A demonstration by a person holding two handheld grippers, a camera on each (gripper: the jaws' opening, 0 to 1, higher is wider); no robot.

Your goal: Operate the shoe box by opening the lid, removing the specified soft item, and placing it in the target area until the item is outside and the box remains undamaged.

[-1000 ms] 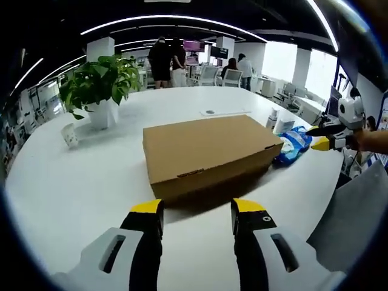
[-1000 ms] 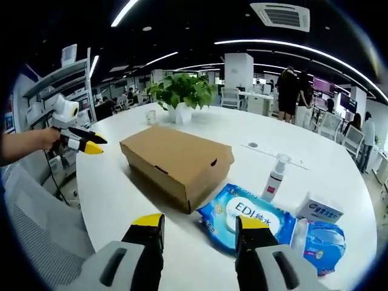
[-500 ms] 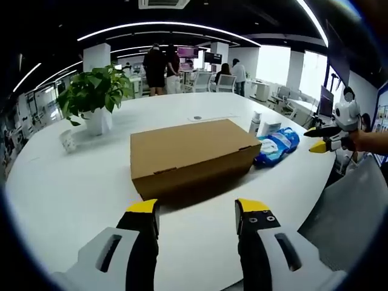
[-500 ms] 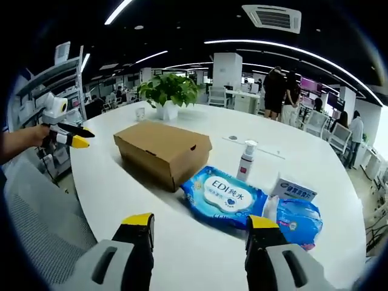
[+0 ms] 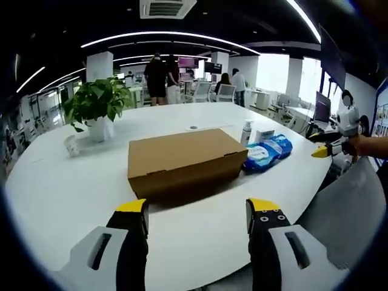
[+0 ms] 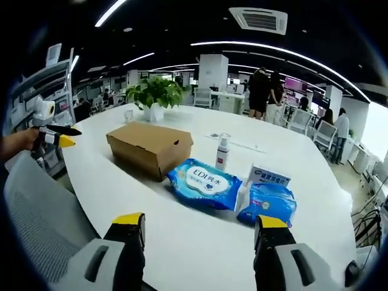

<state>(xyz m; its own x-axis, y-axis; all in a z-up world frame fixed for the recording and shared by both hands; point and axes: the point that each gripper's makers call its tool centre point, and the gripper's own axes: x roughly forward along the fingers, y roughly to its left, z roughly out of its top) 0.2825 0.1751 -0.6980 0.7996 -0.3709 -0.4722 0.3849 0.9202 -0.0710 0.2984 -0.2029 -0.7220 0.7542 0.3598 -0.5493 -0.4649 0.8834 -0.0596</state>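
A brown cardboard shoe box (image 5: 182,160) lies shut on the white table (image 5: 66,188); it also appears as the shoe box (image 6: 149,144) in the right gripper view. My left gripper (image 5: 197,209) is open, held back from the box's near side with nothing between its fingers. My right gripper (image 6: 197,221) is open too, well back from the table items. The right gripper (image 5: 327,148) comes into the left gripper view at the far right, off the table. The left gripper (image 6: 54,138) appears at the far left of the right gripper view, held in a hand.
Blue wet-wipe packs (image 6: 203,180) (image 6: 267,203), a small white box (image 6: 270,177) and a pump bottle (image 6: 223,151) lie right of the shoe box. A potted plant (image 5: 97,109) and a paper cup (image 5: 73,145) stand at the back. A grey chair back (image 6: 36,224) is near. People stand far behind.
Both views have pulled back from the table, so the box looks smaller and farther. Both grippers' jaws stand a little wider apart. The box itself has not moved.
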